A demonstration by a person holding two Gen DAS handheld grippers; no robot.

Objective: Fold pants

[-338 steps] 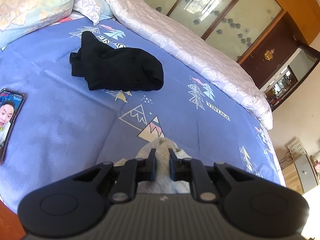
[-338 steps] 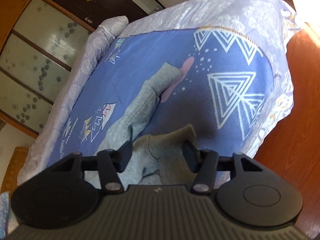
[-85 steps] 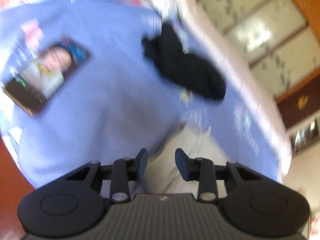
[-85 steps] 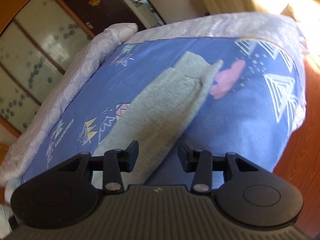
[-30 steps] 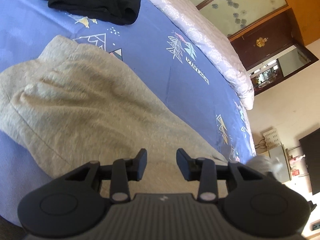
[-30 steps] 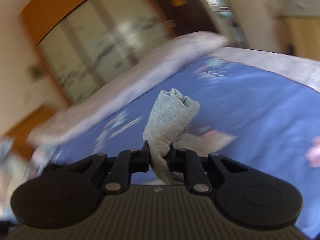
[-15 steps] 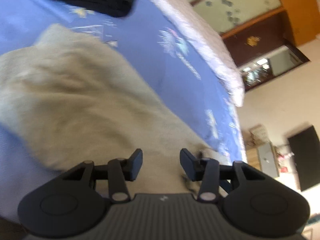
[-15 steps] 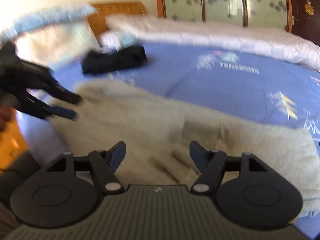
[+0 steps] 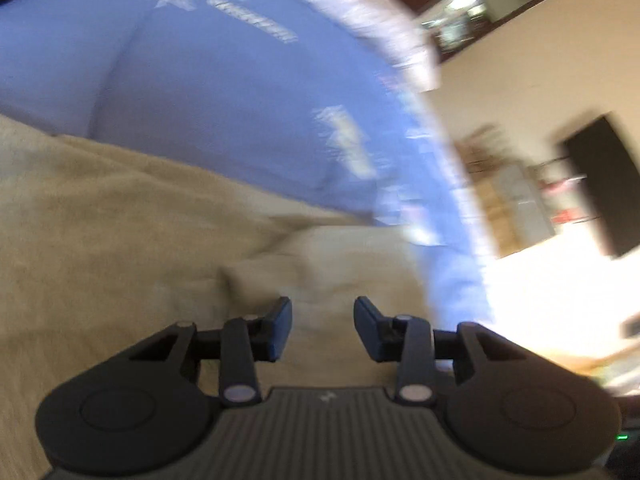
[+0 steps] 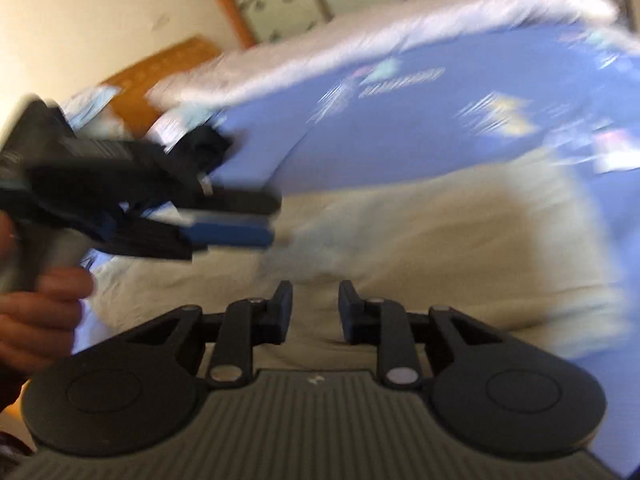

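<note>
A pair of pale beige, soft knit pants lies over a periwinkle-blue bedsheet printed with small white, teal and pink motifs and a line of white lettering, all smeared by blur. Along the far edge runs a silvery-lilac quilted bedspread. The left gripper is matte black with dark blue pads; the right gripper is the same black with blue pads. A small black garment sits by the far left. The headboard is orange-brown wood, and the wall is cream.
</note>
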